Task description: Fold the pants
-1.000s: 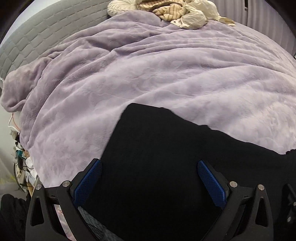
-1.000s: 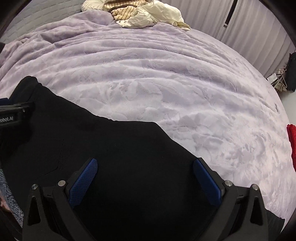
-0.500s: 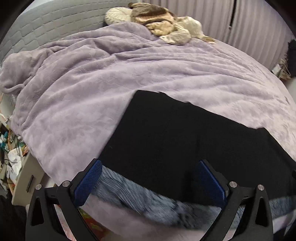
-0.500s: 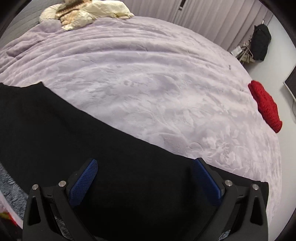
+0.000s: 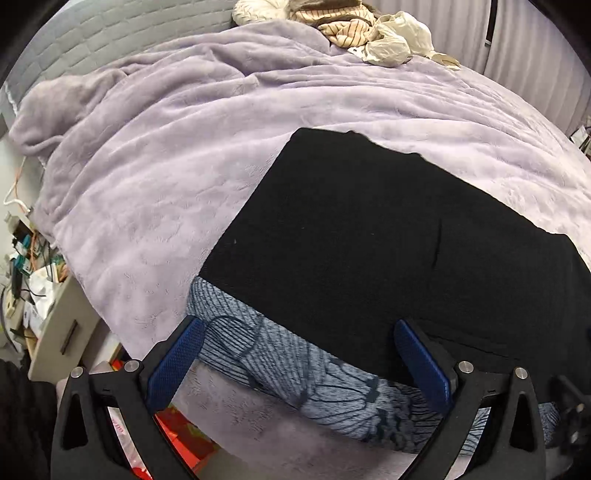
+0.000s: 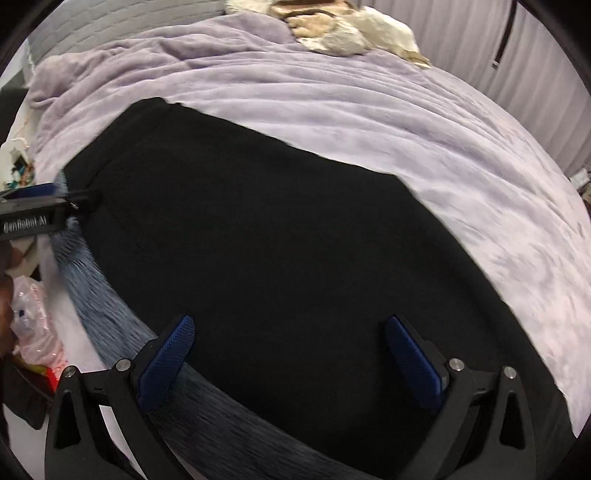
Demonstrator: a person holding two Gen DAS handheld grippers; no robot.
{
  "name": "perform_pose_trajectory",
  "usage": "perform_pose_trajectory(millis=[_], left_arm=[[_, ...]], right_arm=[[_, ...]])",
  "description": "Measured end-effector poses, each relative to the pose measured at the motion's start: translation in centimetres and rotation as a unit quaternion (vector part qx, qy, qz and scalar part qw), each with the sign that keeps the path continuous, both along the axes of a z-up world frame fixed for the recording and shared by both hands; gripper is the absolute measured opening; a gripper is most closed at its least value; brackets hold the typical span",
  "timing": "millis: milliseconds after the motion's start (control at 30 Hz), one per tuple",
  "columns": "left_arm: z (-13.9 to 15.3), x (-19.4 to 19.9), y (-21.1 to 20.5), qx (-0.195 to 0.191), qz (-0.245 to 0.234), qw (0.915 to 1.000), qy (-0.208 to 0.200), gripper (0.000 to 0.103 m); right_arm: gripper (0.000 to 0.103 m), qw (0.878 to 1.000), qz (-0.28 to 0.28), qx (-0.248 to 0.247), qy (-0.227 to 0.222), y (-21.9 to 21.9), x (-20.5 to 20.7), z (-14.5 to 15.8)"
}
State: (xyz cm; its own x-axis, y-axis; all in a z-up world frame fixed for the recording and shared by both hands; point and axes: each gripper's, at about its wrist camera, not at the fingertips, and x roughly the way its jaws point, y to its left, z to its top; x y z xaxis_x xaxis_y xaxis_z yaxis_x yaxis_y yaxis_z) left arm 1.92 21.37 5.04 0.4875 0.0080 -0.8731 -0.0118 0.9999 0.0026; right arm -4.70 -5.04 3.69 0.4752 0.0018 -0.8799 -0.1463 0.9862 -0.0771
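The black pants (image 5: 388,236) lie flat on a lilac blanket (image 5: 177,155) on the bed, near its front edge; they also fill the middle of the right wrist view (image 6: 266,236). A blue-grey patterned cloth (image 5: 295,362) runs along their near edge, also in the right wrist view (image 6: 110,317). My left gripper (image 5: 295,362) is open and empty above that near edge. My right gripper (image 6: 288,354) is open and empty above the pants. The left gripper also shows at the left edge of the right wrist view (image 6: 40,210).
A heap of cream and striped clothes (image 5: 369,29) lies at the far end of the bed, also in the right wrist view (image 6: 343,29). A cluttered bedside unit (image 5: 40,295) stands to the left. Curtains (image 6: 498,55) hang behind the bed. Red packaging (image 5: 181,435) lies below the bed edge.
Both grippers have drawn back from the pants, so more of the pants and the patterned cloth shows. The right view has swung back to the left. Both grippers stay open.
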Motion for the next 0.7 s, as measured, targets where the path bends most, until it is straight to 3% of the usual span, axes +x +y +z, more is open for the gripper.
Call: perform_pose_trajectory(millis=[67,167,267,400,467,567,633,700], left_arm=[[-0.2,0.1,0.1,0.004,-0.002,1.0,-0.002,0.103],[-0.3,0.2,-0.6,0.024,0.001,0.9997,-0.003,0.103],[-0.2,0.5,-0.9,0.034,0.007,0.9994,0.003,0.103],[0.3,0.4,-1.0,0.037,0.019,0.9991,0.007,0.103],[1.0,0.0,-1.7,0.05,0.033,0.9982,0.005,0.103],[2.8,-0.8,-5.3,0.034,0.015,0.9993,-0.003,0.103],[3.7,-1.7,-9.8,0.004,-0.033,0.9994,-0.001,0.103],[4.2,-2.7,-16.2,0.0,-0.091,0.9958,-0.002,0.103]], right_arm=[[0.103,1.0,-0.024,-0.007,0.008,-3.4,-1.2,0.1],[0.103,0.995,-0.089,0.028,0.026,-11.1,-4.2,0.4],[0.103,0.985,-0.173,-0.005,0.021,-18.9,-8.6,1.0],[0.103,0.954,-0.298,0.023,0.033,-30.4,-15.4,1.1],[0.102,0.937,-0.35,0.006,0.022,-34.4,-18.7,1.4],[0.103,0.921,-0.39,-0.008,0.003,-37.5,-21.5,2.4],[0.103,0.918,-0.396,0.004,-0.018,-37.5,-21.4,3.1],[0.103,0.924,-0.379,0.016,-0.048,-36.1,-19.5,3.8]])
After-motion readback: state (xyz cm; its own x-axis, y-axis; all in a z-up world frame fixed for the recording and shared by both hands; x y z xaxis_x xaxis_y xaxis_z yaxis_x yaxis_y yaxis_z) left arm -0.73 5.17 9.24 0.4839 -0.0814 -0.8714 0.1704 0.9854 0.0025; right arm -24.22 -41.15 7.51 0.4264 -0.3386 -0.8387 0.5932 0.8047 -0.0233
